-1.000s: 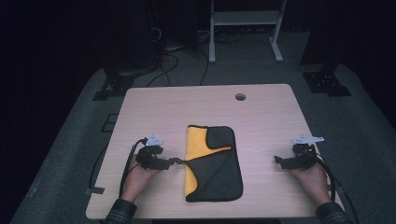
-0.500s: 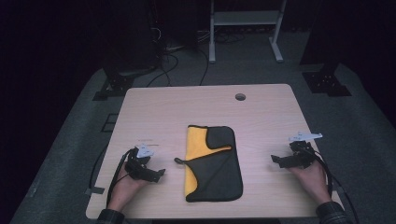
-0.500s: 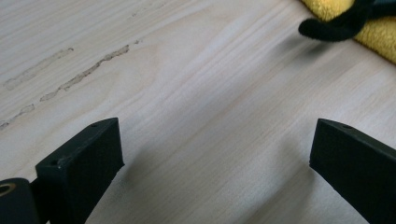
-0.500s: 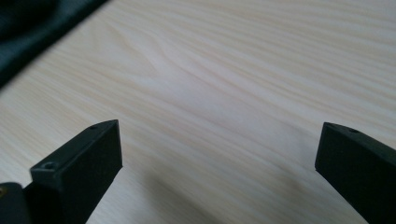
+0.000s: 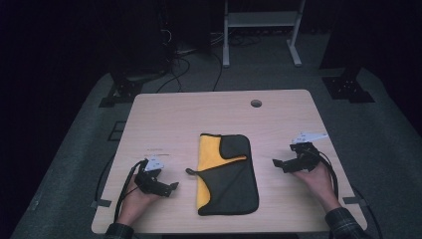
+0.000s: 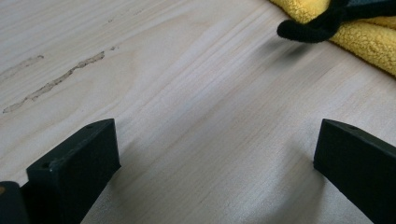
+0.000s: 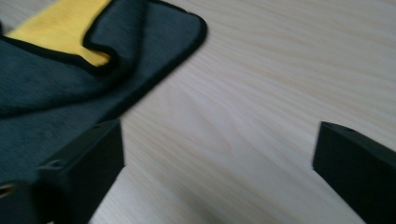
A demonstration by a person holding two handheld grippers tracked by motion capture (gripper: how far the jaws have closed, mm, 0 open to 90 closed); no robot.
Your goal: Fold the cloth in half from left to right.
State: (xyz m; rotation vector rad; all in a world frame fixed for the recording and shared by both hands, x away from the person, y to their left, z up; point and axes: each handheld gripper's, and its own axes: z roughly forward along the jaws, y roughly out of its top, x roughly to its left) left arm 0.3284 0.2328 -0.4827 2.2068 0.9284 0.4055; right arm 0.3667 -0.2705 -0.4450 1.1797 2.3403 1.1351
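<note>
Yellow-and-black cloth (image 5: 227,172) lying folded at mid-bench, both grippers standing off it.

Nearest, at the front left edge: left gripper (image 5: 169,188) hovering low over bare wood, fingers (image 6: 74,161) spread wide after just opening, gripping nothing, pointing toward the cloth's small black loop (image 5: 191,172). Slightly farther, on the right: right gripper (image 5: 278,163) also with fingers (image 7: 88,158) wide apart though just closing a little, nothing between them, sitting near the cloth's dark right edge without touching. Beyond: pale wooden bench (image 5: 189,119) running back to a round hole (image 5: 256,103) near its far edge.
</note>
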